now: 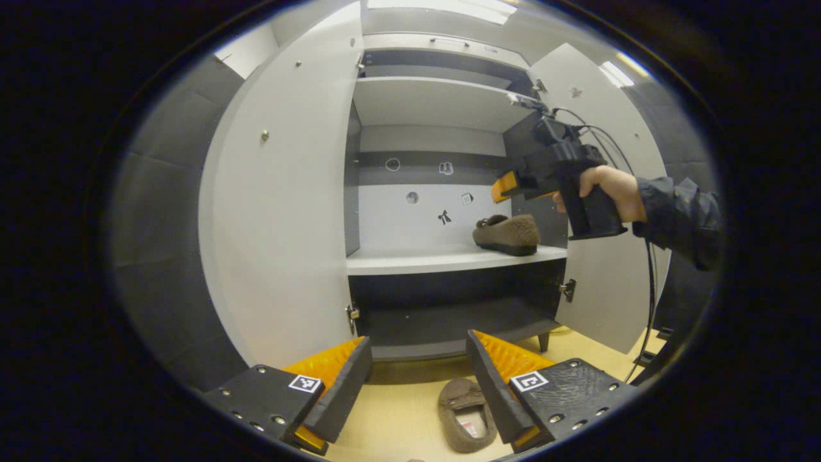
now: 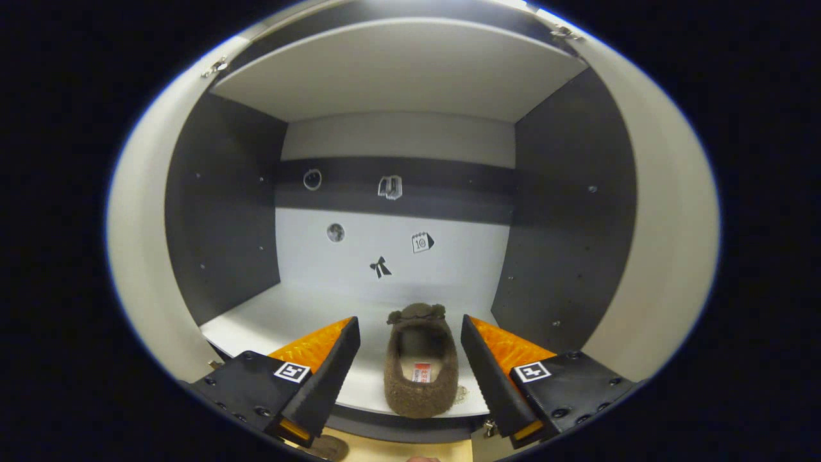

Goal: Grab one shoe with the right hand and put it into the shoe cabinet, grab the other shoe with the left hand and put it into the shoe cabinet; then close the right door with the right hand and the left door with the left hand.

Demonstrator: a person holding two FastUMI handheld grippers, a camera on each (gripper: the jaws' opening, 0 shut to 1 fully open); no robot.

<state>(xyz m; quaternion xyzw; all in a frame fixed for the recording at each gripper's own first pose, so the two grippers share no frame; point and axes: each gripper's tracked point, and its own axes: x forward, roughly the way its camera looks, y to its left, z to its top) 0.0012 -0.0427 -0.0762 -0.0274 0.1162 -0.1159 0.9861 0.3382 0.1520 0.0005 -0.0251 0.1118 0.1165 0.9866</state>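
One shoe (image 2: 421, 360) sits on the middle shelf (image 2: 269, 321) of the cabinet (image 1: 430, 102), toe to the back wall and heel near the front edge. It lies there because that is where the task wants it. The right gripper (image 2: 410, 369) is just in front of that shelf. Its fingers are spread wide, one on each side of the shoe's heel, and neither one presses on it. So the shoe looks let go and rests on its own.

In the left gripper view, a hand (image 1: 609, 189) in a dark sleeve holds the right gripper up at shelf height, pointing in at the shoe, with a cable hanging from it.

The other shoe (image 1: 466, 414) lies on the floor (image 1: 397, 417) in front of the cabinet, opening up. The left gripper (image 1: 420, 385) hangs low over the floor, tipped down. Its fingers are wide apart and grip nothing. The floor shoe lies between them, close to one finger. This shoe is likely next.

Both doors, left door (image 1: 282, 212) and right door (image 1: 609, 282), stand wide open, so the shoes can go in.
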